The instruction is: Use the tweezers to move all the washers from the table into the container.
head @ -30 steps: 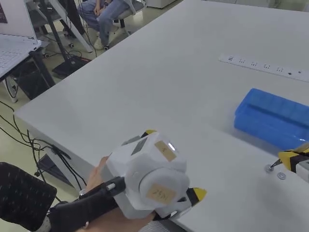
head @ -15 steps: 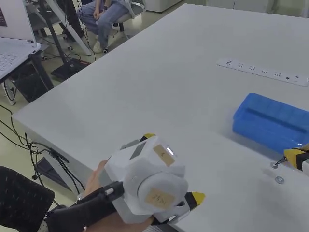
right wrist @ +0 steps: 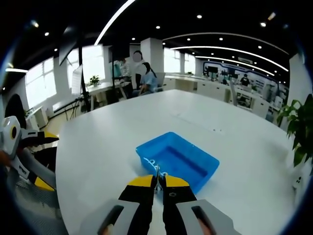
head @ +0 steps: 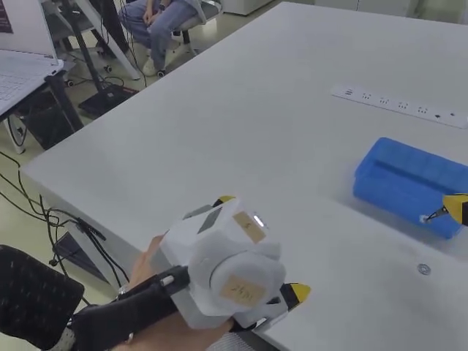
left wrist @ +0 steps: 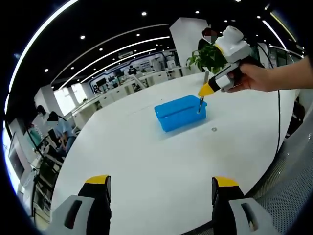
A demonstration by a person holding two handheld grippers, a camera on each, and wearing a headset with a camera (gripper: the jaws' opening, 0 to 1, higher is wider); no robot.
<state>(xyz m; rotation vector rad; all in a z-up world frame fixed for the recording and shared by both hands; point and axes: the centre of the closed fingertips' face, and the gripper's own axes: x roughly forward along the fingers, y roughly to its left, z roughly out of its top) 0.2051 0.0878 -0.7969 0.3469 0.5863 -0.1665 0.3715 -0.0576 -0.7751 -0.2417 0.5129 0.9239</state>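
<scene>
Tweezers (right wrist: 157, 171) at container (right wrist: 195, 166), 1 washer (head: 423, 269) on table (head: 256, 131), label (head: 241, 292) illegible

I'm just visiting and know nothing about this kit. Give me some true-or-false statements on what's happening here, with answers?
1. The left hand-held gripper is open and empty. True.
2. The tweezers lie loose on the table. False: the right hand-held gripper clamps them, tips by the container.
3. A washer lies on the table outside the container. True.
4. The container is red. False: it is blue.
</scene>
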